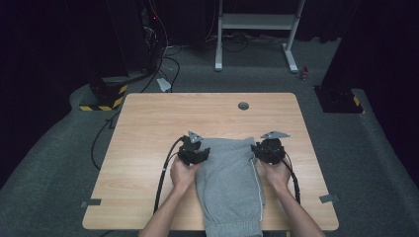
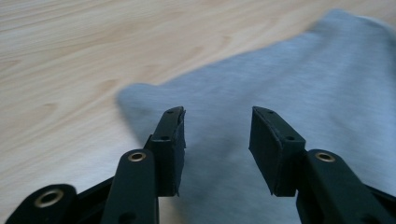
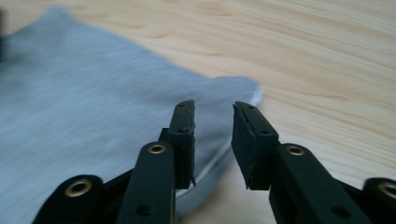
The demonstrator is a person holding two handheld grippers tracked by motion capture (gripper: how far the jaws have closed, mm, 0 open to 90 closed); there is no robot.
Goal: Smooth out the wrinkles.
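A folded grey garment [image 1: 230, 173] with a white stripe down its right side lies on the wooden table [image 1: 197, 113] and hangs over the near edge. My left gripper [image 1: 194, 152] sits at the garment's far left corner. In the left gripper view its jaws [image 2: 217, 126] stand open above the grey cloth [image 2: 289, 84], with nothing between the pads. My right gripper [image 1: 269, 150] is at the far right corner. The right gripper view shows its jaws [image 3: 212, 121] open over the cloth's [image 3: 84, 93] white-edged corner, and they grip nothing.
A round cable hole [image 1: 243, 105] sits near the table's far edge. Grey tape marks lie at the near left [image 1: 91, 202] and near right [image 1: 328, 198]. Beyond the table stand a white frame [image 1: 257, 22] and a black-and-yellow base [image 1: 104, 98]. Cables trail from both grippers.
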